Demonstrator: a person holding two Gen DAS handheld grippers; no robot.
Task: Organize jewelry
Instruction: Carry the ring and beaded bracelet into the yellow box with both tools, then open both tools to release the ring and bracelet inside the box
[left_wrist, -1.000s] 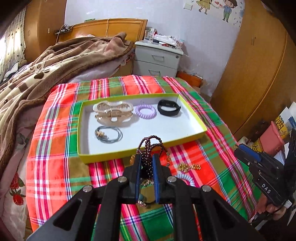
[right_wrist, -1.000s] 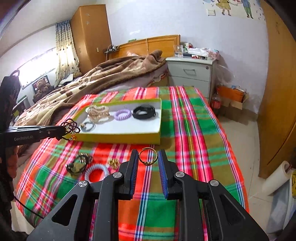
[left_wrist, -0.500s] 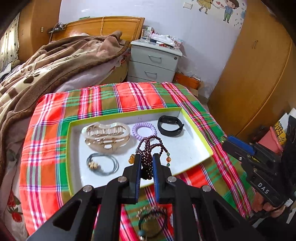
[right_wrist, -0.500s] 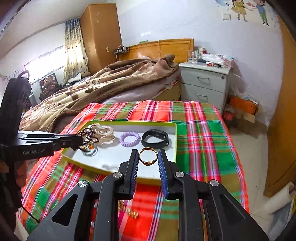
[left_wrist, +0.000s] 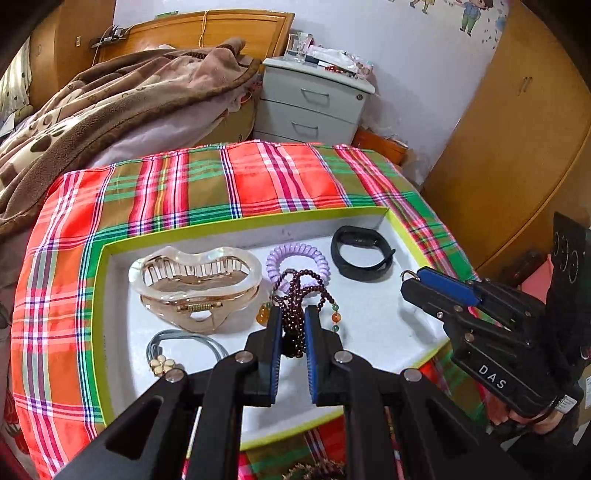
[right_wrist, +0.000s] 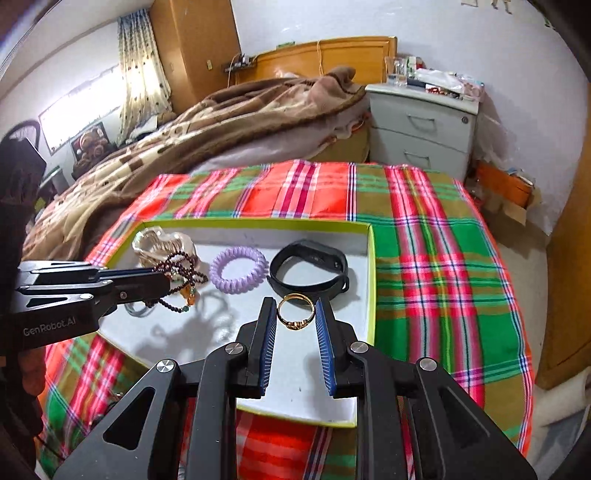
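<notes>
A white tray with a yellow-green rim (left_wrist: 96, 295) (right_wrist: 371, 273) lies on the plaid cloth. In it are a clear hair claw (left_wrist: 195, 273) (right_wrist: 155, 240), a purple coil hair tie (left_wrist: 295, 254) (right_wrist: 238, 269), a black wristband (left_wrist: 360, 253) (right_wrist: 308, 271) and a grey cord bracelet (left_wrist: 177, 345). My left gripper (left_wrist: 293, 325) (right_wrist: 162, 282) is shut on a dark red bead bracelet (left_wrist: 295, 291) (right_wrist: 181, 266), held over the tray. My right gripper (right_wrist: 295, 314) (left_wrist: 408, 282) is shut on a gold ring (right_wrist: 295, 314), held over the tray's right part.
The plaid cloth (right_wrist: 424, 258) covers the table. A bed with a brown blanket (right_wrist: 240, 122) lies behind it. A grey nightstand (right_wrist: 421, 122) stands at the back and a wooden wardrobe (left_wrist: 517, 129) to the right. More jewelry lies on the cloth below the tray (left_wrist: 314, 470).
Both grippers have moved forward from the cloth to above the tray, carrying the bead bracelet and the gold ring. Both have stayed shut.
</notes>
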